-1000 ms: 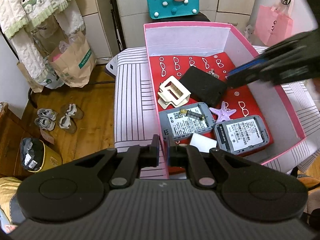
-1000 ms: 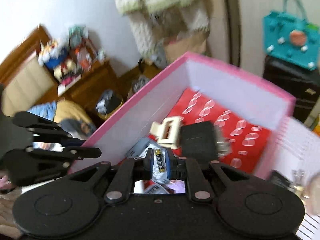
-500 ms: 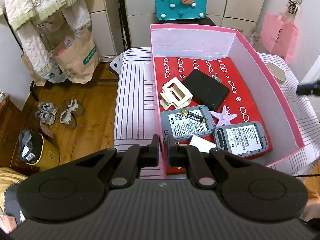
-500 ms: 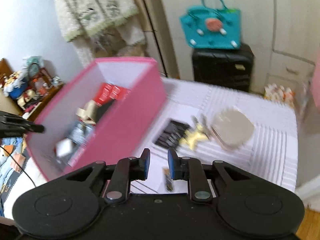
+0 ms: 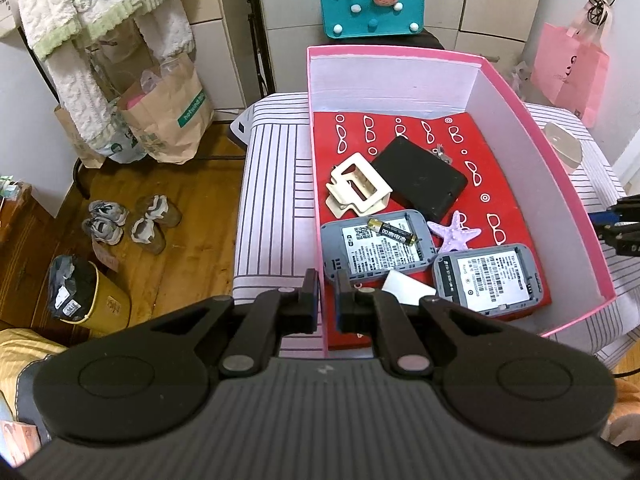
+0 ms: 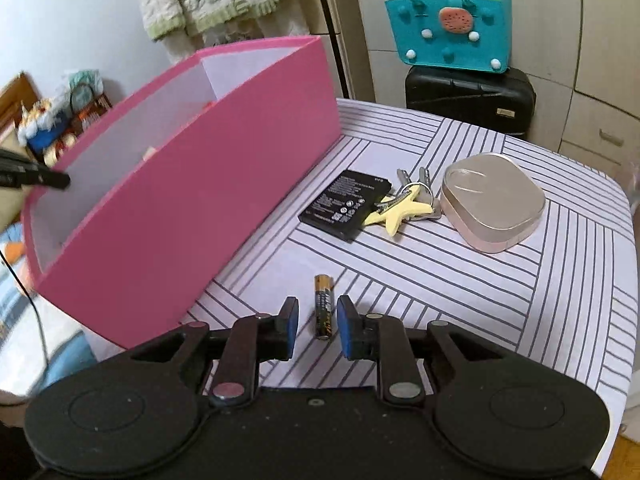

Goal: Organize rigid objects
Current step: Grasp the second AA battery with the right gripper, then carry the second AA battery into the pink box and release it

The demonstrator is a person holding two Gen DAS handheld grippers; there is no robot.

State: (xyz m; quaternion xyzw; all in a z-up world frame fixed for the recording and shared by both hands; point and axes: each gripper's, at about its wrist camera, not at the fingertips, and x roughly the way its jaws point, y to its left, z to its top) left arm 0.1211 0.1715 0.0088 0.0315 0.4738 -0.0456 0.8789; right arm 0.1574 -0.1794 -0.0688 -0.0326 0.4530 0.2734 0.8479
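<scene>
battery on table, right of box, before keys

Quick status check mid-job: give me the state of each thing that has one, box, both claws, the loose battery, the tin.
Pink box: open-topped, several items inside.
Left claw: shut on the box's near wall.
Right claw: open, jaws just widened, pads clear of the battery.
Loose battery: lying flat on the striped cloth, between the right claw's fingers.
Battery in box: lying on a grey device.
Tin: lid closed, on the cloth.

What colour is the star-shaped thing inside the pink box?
Pale purple, the starfish; it shows best in the left wrist view.
</scene>
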